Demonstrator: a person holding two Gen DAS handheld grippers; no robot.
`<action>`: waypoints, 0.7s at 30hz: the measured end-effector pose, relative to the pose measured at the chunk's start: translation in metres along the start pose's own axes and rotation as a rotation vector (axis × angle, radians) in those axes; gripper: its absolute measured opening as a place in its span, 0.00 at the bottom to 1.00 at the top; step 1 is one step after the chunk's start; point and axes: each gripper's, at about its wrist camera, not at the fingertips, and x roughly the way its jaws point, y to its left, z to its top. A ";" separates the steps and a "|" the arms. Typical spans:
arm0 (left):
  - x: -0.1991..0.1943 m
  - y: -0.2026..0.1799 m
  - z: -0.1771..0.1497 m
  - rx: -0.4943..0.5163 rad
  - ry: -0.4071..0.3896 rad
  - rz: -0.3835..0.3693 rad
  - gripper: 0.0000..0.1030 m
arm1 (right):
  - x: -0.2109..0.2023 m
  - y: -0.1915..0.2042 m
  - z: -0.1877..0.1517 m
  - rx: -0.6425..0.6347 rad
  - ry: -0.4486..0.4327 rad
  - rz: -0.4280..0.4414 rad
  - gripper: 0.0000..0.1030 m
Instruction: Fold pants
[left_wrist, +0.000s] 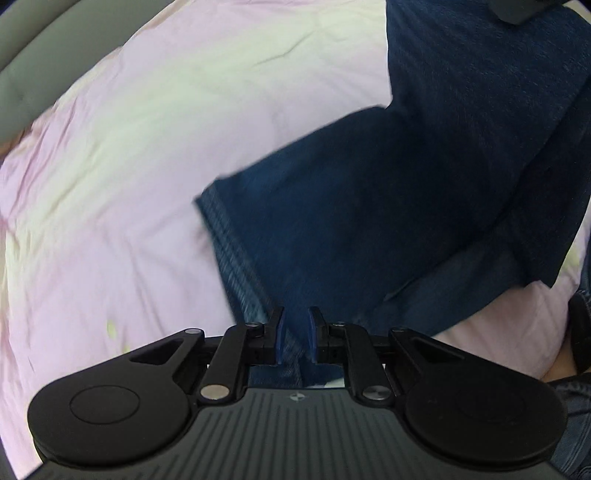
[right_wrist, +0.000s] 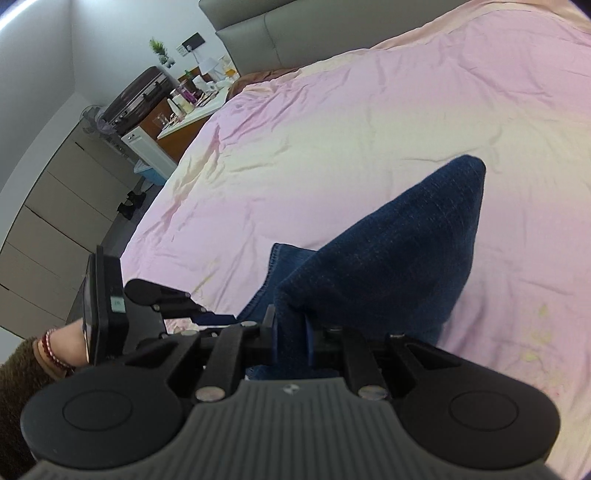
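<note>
From the left wrist: left tongs (left_wrist: 295, 334) clamped on dark blue denim pants (left_wrist: 406, 177), blue pads pinching cloth just inside a stitched hem edge that runs up and left from the grip. Beyond the grip, a pant leg lifted and stretched across the crumpled pale pink bed sheet (left_wrist: 110, 166), the rest of the garment hanging or draped toward the upper right, blurred enough that layers are hard to sort. A grey padded headboard (left_wrist: 33, 62) at the upper left corner. Probably mid-fold, with the hem end being carried over the body of the pants; best done by holding both grips level and at an even pull so the leg stays flat rather than twisting. From the right wrist: right tongs (right_wrist: 291, 332) closed tight on a bunched thickness of the same pants (right_wrist: 388, 251), denim rising from the grip into a peaked tent above the sheet (right_wrist: 332, 129), the stitched hem curving off to the left of the grip. Left tongs (right_wrist: 207, 315) just beside, to the left, near the same hem. Cluttered wooden nightstand (right_wrist: 192, 107) and dark suitcase (right_wrist: 136, 96) well apart, off the bed. Worth lowering slowly, matching edge to edge, and smoothing out the peak before letting go.
</note>
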 end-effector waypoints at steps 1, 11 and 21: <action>0.004 0.005 -0.009 -0.031 -0.009 -0.010 0.16 | 0.012 0.009 0.003 0.000 0.013 0.002 0.09; 0.015 0.053 -0.022 -0.135 -0.112 -0.139 0.16 | 0.170 0.078 0.010 0.022 0.187 0.033 0.07; -0.008 0.079 -0.042 -0.209 -0.156 -0.196 0.16 | 0.258 0.091 0.007 0.043 0.253 0.035 0.00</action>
